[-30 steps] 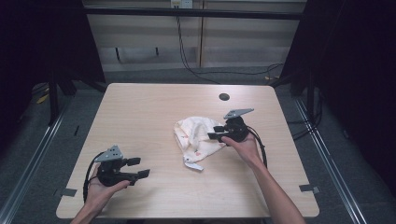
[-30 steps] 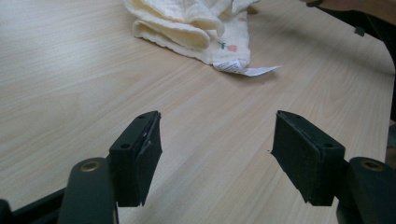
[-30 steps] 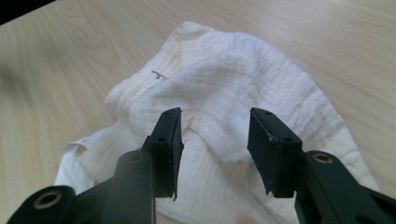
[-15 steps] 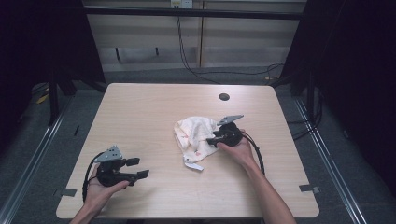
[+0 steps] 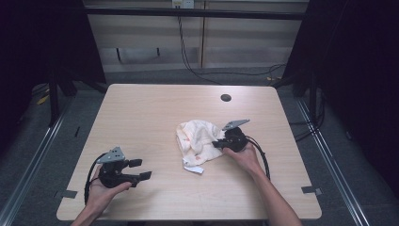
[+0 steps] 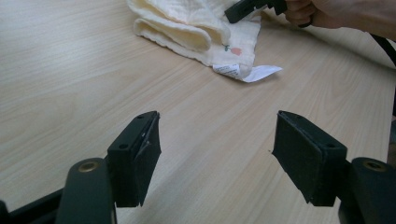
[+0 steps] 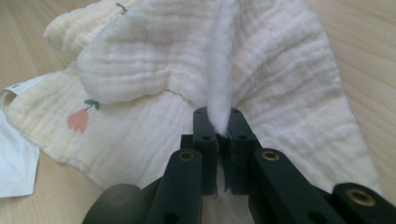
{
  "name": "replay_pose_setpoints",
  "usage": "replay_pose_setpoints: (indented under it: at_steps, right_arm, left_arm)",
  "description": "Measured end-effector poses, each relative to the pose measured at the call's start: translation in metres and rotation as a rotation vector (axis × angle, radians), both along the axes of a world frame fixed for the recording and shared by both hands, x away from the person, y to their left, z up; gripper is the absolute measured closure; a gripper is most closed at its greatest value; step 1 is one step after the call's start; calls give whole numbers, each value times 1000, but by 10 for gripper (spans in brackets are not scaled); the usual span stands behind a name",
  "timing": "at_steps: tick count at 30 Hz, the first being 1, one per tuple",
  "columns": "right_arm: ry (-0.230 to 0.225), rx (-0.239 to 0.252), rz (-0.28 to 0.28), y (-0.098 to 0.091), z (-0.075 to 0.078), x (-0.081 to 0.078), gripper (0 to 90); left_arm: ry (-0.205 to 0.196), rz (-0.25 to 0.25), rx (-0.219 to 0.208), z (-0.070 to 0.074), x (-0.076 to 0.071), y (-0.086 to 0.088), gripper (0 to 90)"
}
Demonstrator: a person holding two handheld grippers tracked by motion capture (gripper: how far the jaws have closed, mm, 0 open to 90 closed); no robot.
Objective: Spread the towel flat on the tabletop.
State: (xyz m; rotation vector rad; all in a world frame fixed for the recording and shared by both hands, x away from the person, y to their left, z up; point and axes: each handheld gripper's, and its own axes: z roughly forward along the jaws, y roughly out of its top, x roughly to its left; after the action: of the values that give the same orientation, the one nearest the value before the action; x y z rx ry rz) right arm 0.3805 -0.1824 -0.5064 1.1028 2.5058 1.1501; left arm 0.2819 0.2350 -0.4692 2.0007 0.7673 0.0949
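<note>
My right gripper (image 7: 218, 128) has just been closing its jaws, and they now pinch a raised fold of the cream cloth (image 7: 261, 70), which lies crumpled on the tabletop (image 5: 155, 108) straight ahead of them, its white label (image 7: 14, 158) off to their left. My left gripper (image 5: 136, 169) holds its jaws spread wide over bare wood, the cloth well ahead of them and open tabletop all round; the near edge lies close behind that hand
</note>
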Motion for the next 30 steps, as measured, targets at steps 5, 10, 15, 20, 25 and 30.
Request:
replay_pose_setpoints:
  at_steps: [5, 10, 15, 20, 25, 30]
  right_arm:
    - [1, 18, 13, -1, -1, -8, 852]
    - [2, 31, 31, -2, -1, -20, 852]
    - [4, 17, 49, -2, 0, -32, 854]
    - [6, -5, 61, 0, 3, -48, 854]
    - [8, -4, 78, -1, 3, -66, 854]
    - [16, -29, 84, -3, 6, -82, 842]
  left_arm:
    - [5, 3, 5, 0, 0, -2, 328]
    - [5, 13, 11, 1, 3, -4, 379]
    - [-9, 9, 31, 6, 4, -10, 403]
    - [-26, -15, 25, 7, 7, -24, 478]
    - [-34, -58, 27, 10, 14, -43, 561]
    - [-40, -82, 15, 15, 20, -58, 620]
